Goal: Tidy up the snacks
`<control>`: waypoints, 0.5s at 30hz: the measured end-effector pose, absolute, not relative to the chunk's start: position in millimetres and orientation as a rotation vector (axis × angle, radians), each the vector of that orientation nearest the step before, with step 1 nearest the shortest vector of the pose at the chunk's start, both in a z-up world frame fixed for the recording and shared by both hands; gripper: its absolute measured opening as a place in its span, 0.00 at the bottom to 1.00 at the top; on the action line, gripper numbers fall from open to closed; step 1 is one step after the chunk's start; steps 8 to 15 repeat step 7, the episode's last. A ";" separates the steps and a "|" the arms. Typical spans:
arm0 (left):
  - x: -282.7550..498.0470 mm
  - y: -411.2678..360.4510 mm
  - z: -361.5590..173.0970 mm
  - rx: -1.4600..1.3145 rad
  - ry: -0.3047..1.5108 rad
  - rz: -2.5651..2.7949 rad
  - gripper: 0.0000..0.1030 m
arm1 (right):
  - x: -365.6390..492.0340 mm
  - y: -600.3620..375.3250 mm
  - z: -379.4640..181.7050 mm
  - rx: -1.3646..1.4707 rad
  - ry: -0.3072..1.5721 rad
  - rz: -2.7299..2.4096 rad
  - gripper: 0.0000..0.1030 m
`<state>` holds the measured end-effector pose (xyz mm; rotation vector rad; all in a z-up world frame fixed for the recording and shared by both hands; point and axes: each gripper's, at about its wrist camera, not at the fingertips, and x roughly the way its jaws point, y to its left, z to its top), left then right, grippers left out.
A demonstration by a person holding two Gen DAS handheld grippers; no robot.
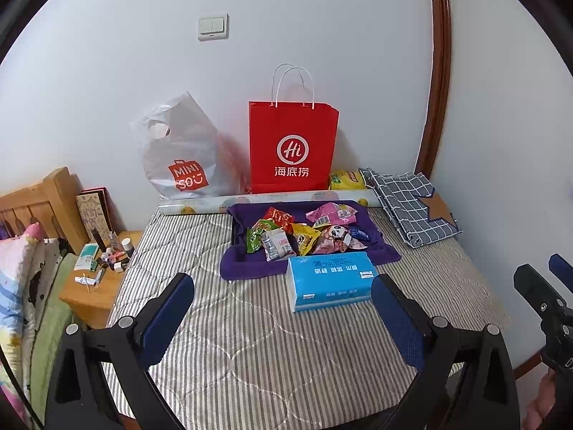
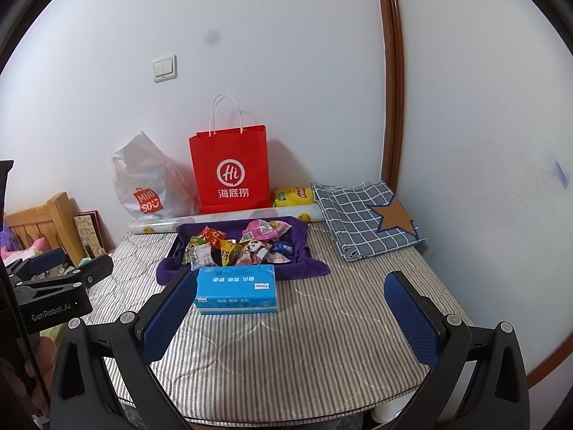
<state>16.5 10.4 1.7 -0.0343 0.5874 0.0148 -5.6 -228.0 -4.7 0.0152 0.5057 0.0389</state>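
— Snacks [image 1: 304, 231]: what do they look like?
— Small crinkled packets, red, green, yellow, pink and white, heaped loosely on a purple cloth [image 1: 250, 268] on the striped bed [image 1: 250, 340], just behind a blue tissue pack [image 1: 329, 281].
— And the fingers?
— Left gripper [image 1: 283, 317] and right gripper [image 2: 290, 317] both hover over the near mattress, blue pads spread wide, gripping nothing.

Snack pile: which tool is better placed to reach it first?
Left, marginally. The left tool faces the snack pile squarely; the right tool sees it off to its left. Both open, empty.
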 end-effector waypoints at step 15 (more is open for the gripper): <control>16.5 9.6 0.8 -0.034 0.588 0.015 0.97 | -6.9 -228.2 -3.9 0.016 0.502 0.041 1.00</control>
